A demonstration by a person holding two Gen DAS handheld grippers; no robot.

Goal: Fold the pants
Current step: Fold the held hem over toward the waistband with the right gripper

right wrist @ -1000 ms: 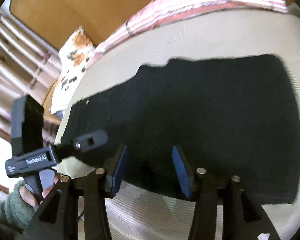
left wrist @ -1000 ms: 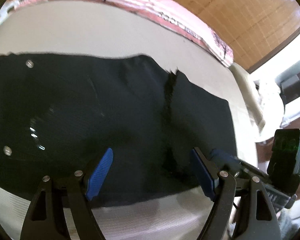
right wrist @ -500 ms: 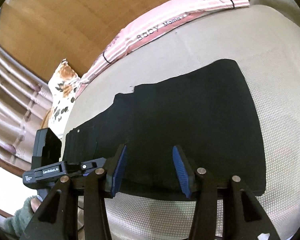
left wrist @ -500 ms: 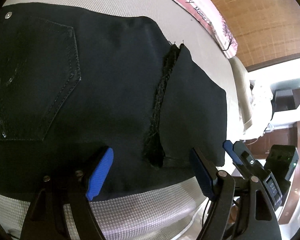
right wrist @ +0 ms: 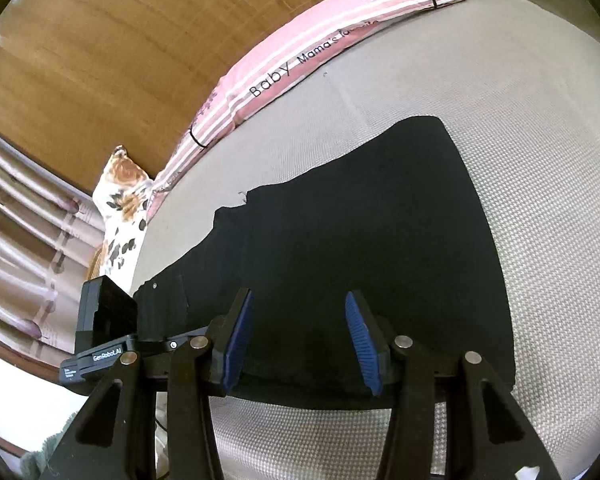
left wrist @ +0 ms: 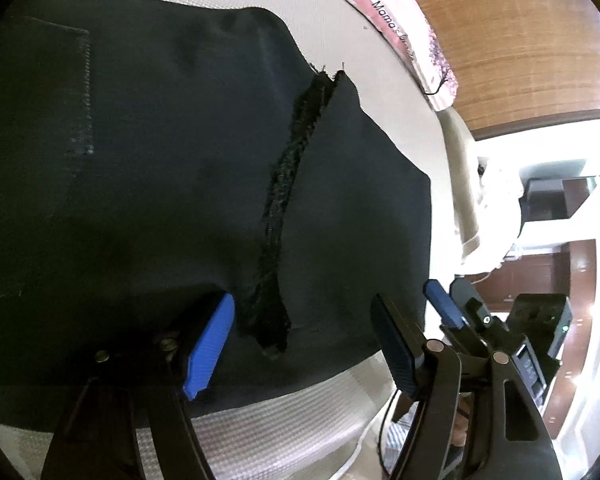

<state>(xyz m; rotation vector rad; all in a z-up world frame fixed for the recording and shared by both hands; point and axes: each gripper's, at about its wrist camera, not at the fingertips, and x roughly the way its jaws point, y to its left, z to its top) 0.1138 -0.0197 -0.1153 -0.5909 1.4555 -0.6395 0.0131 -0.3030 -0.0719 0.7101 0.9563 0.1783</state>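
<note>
Pants: my black pants [left wrist: 148, 168] lie flat on the beige mattress [right wrist: 540, 160], filling the left and centre of the left wrist view; in the right wrist view they stretch from lower left to centre.
Frayed hem: a rough edge [left wrist: 288, 184] runs down the middle of the left wrist frame.
Left claw: my left gripper [left wrist: 304, 344] is spread wide, its 2 blue pads low over the near edge of the cloth, pinching nothing.
Right claw: my right gripper [right wrist: 300, 340] is spread too, hovering over the near edge.
Pillow: a pink striped pillow [right wrist: 300, 60] sits in the upper centre of the right wrist frame.
</note>
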